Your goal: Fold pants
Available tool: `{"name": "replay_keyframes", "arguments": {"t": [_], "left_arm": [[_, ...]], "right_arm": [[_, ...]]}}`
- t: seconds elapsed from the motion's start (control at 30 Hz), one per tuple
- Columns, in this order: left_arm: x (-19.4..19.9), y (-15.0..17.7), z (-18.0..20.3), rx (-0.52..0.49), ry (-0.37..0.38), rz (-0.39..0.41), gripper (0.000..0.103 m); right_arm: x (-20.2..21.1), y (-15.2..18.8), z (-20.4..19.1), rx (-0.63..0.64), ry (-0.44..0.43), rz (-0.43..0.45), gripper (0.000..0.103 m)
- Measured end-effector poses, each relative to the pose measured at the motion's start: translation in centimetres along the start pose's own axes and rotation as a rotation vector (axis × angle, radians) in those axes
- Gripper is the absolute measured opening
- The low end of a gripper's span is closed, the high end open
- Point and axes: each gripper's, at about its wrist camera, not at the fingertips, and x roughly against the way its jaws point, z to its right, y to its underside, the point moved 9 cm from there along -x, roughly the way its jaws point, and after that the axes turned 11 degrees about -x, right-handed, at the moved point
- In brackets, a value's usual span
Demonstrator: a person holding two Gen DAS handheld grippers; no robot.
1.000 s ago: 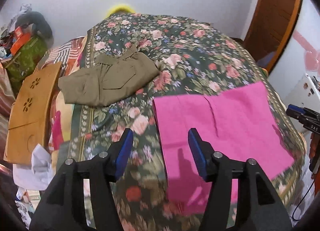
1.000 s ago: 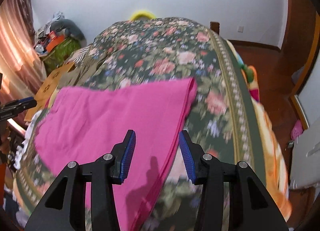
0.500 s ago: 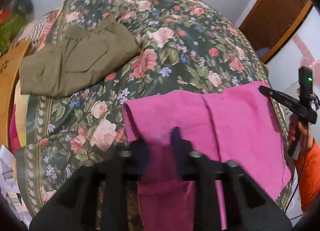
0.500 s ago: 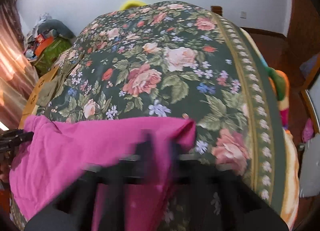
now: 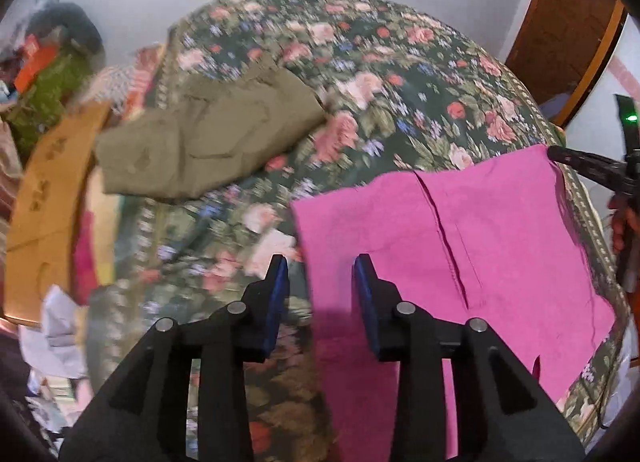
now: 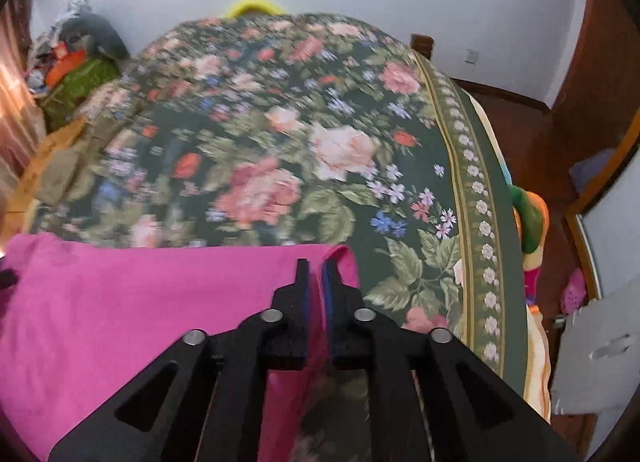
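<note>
Bright pink cloth pants (image 5: 452, 246) lie spread flat on the near right part of the bed with the dark floral cover (image 5: 400, 74), reaching to its near edge. A seam or crease runs through the middle of the cloth.

Left claw (image 5: 321, 294): jaws have just been opening and now stand spread. The left edge of the pink cloth lies between them, but the pads do not press on it.

Right claw (image 6: 316, 298): jaws have also just been opening, yet stand nearly together. A fold of the pants' far right corner sits between the blue pads (image 6: 329, 294). I read this as a light pinch on the cloth, though the hold looks slack.

Folded olive-green garment (image 5: 208, 150) lies well apart, far left on the bed. Tan wooden board (image 5: 48, 198) leans beside the bed at left.

Handling, judged: thin, soft, light fabric, limp under its own weight; it will sag and drag on the cover. Best taken at corners or hems, both ends at once, lifted level to keep layers aligned.
</note>
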Motion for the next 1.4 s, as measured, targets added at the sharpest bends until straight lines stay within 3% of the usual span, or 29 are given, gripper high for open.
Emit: {"name": "replay_keyframes", "arguments": {"t": [0.07,0.2,0.33,0.43,0.5,0.57,0.7,0.97,1.13,1.2,1.27,1.33,1.4], "left_arm": [[1.3,-0.2,-0.3,0.002,0.000,0.018,0.036],[2.8,-0.2,1.0,0.007,0.056,0.047,0.036],[2.2,1.1,4.1,-0.037,0.091,0.013,0.036],[1.1,3.2,6.3,-0.085,0.081,-0.038,0.036],[1.3,4.1,6.7,-0.120,0.028,-0.012,0.040],[2.0,4.9,7.0,-0.153,-0.006,-0.001,0.047],[3.2,6.3,7.0,-0.158,-0.001,0.006,0.049],[5.8,9.0,5.4,-0.062,0.030,0.004,0.061],[7.0,9.8,3.1,0.058,0.069,0.003,0.064],[6.6,10.1,2.6,0.101,0.096,-0.021,0.060],[6.0,10.5,2.9,0.120,0.126,-0.048,0.033],[5.5,10.5,3.5,0.132,0.170,-0.061,0.016],[5.7,10.1,3.6,0.130,0.142,-0.053,0.011]], "right_arm": [[1.9,0.2,-1.5,0.015,-0.043,0.011,0.049],[5.0,1.6,-6.3,0.099,-0.152,0.027,0.052],[4.5,5.4,-11.1,0.138,-0.260,-0.088,0.053],[2.4,9.2,-12.6,0.196,-0.238,-0.183,0.053],[1.2,12.1,-12.7,0.208,-0.220,-0.258,0.053],[1.9,13.2,-12.4,0.218,-0.219,-0.222,0.053],[4.1,15.1,-11.0,0.218,-0.227,-0.242,0.053],[7.1,17.3,-8.2,0.162,-0.215,-0.211,0.053],[8.7,16.9,-6.4,0.085,-0.208,-0.180,0.053],[8.8,17.1,-5.3,0.050,-0.198,-0.172,0.053],[8.6,17.7,-4.0,0.021,-0.177,-0.178,0.053],[8.1,18.3,-2.8,-0.007,-0.159,-0.184,0.053],[8.3,18.5,-2.2,-0.016,-0.169,-0.173,0.054]]}}
